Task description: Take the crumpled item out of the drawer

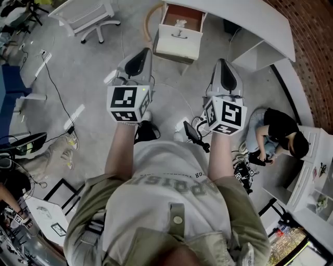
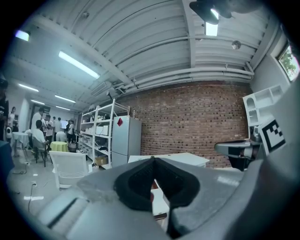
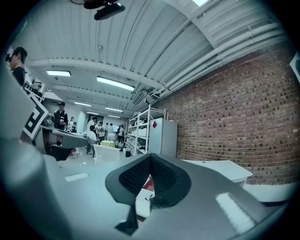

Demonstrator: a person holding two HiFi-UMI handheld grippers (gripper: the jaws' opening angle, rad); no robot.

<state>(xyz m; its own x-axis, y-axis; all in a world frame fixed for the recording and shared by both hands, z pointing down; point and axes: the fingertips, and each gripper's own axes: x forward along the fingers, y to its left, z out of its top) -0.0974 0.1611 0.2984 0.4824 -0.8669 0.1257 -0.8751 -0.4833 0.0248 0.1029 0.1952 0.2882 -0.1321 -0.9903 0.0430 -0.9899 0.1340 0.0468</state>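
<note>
White drawer [image 1: 178,44]: open, far centre, at the left end of the curved table [image 1: 244,13].
Crumpled item [image 1: 180,23]: pale, lying inside the drawer, near its far wall.
Left claw [image 1: 146,52]: jaws together, empty, held near the drawer front.
Right claw [image 1: 221,62]: jaws together, empty, right of the drawer.

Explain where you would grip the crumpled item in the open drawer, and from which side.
Pinch the crumpled item by its raised top folds, coming down from above. It lies on the floor of the drawer, whose walls block sideways approaches, while its top stands open.
</note>
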